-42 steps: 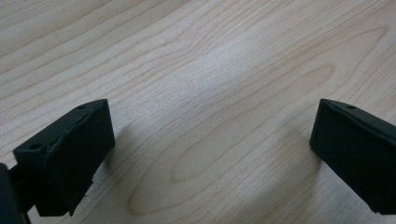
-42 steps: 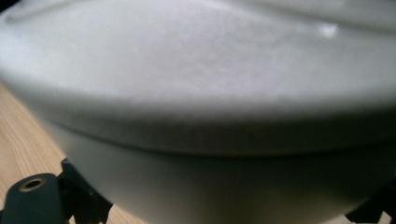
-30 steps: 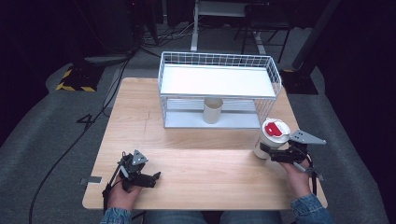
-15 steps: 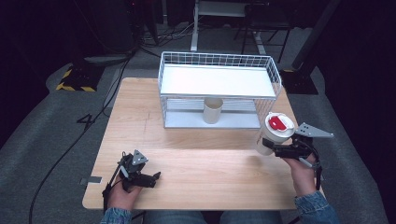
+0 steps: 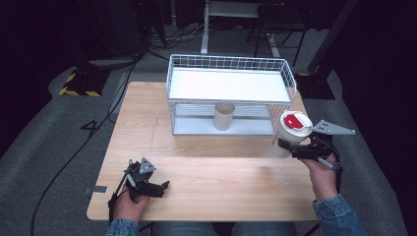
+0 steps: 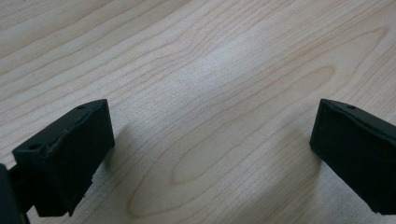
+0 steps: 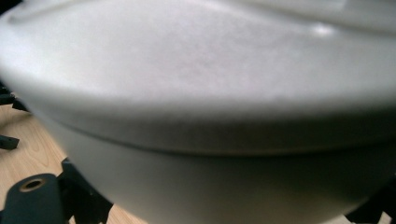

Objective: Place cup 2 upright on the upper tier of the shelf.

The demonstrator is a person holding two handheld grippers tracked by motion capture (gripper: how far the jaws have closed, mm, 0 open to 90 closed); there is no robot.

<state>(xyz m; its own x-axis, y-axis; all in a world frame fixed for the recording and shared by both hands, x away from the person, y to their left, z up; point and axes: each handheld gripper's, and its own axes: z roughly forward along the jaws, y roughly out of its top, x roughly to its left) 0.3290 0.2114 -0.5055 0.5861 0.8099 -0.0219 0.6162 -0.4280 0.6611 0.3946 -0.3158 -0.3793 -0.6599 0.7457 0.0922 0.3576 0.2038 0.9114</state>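
Note:
A white cup (image 5: 291,133) with a white lid marked in red hangs above the table's right edge. My right gripper (image 5: 287,146) is shut on its side, and a hand holds the gripper from below. In the right gripper view the cup's wall (image 7: 196,93) sits very close, with black jaws at both lower corners. My left gripper (image 5: 160,187) rests on the wooden table (image 5: 221,182) at the front left. Its jaws stand wide open over bare wood (image 6: 210,154).
A white wire rack (image 5: 169,88) with two levels stands at the back middle of the table. A beige cup (image 5: 224,116) stands upright on its lower level. The rack's right end is close to the held cup. Dark floor and cables surround the table.
My right gripper has risen with the white cup, lifting it off the table. The left gripper has stayed where it was.

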